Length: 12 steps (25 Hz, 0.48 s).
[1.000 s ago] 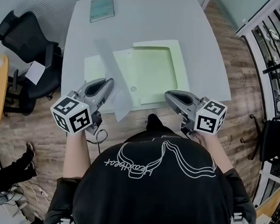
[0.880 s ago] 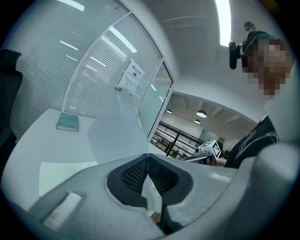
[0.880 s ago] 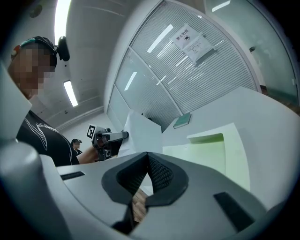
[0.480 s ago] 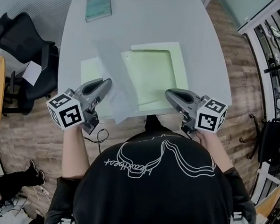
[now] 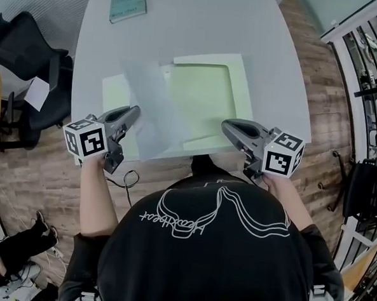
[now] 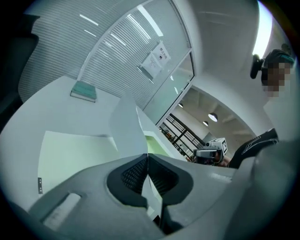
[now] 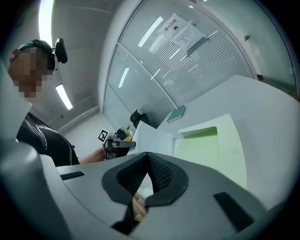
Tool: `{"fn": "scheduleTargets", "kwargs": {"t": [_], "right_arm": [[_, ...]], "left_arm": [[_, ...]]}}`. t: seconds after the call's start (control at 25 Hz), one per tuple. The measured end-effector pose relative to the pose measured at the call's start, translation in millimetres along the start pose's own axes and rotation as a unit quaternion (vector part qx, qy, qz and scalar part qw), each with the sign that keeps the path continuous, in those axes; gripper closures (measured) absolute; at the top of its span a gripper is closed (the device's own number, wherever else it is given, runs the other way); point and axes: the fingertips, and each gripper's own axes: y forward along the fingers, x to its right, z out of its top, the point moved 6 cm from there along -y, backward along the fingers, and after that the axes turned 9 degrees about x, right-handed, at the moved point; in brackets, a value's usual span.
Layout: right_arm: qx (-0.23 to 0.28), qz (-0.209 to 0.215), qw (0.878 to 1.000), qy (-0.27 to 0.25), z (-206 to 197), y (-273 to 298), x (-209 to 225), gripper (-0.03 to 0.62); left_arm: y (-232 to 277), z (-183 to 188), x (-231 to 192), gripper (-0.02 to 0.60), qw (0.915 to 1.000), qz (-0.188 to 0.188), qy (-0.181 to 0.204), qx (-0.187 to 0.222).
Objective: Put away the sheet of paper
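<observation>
White sheet of paper: I am pinching its near corner in my left gripper, whose jaws are pressed together on the thin edge. From there the sheet is sloping up and away over the table. Its far part is lying across the left edge of the pale green folder.

Step in hand, as I judge it: carrying the sheet over to the folder so it can go inside. To do this well, I am aiming to grip only the corner and to carry the sheet low and flat, so it neither curls nor catches on the folder's left edge. The leading edge wants to line up with the darker green panel before I let go.

Right gripper: its jaws are closed tip to tip, with nothing visible between them. It is hovering at the folder's near right corner, well placed to press that corner down if the folder starts sliding.

Pose: both forearms are reaching forward from my body, left hand at the table's near left edge. The left gripper is pointing forward and inward, and the right gripper is angling inward towards the left. A teal book is lying at the far left of the table, well apart from all this.
</observation>
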Motion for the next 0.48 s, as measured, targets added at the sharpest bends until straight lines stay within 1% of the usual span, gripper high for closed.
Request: {"fn": "scheduleTargets", "kwargs": {"t": [0.12,0.32,0.48], "right_arm": [[-0.003,-0.005,1.000,0.002,0.9,-0.2,6.4,0.585],[-0.003,-0.007,1.000,0.009,0.2,0.4,9.8,0.585],[-0.008,-0.010,1.000,0.013,-1.5,1.5,11.2,0.585]], "left_arm": [[3.6,-4.4,-7.8,0.571,0.9996,-0.003,-0.030,0.002],[8.4,-12.1,-16.6,0.571,0.9989,-0.001,-0.044,-0.015],[11.5,-16.6,-19.7,0.571,0.9966,-0.016,-0.080,-0.004]]}}
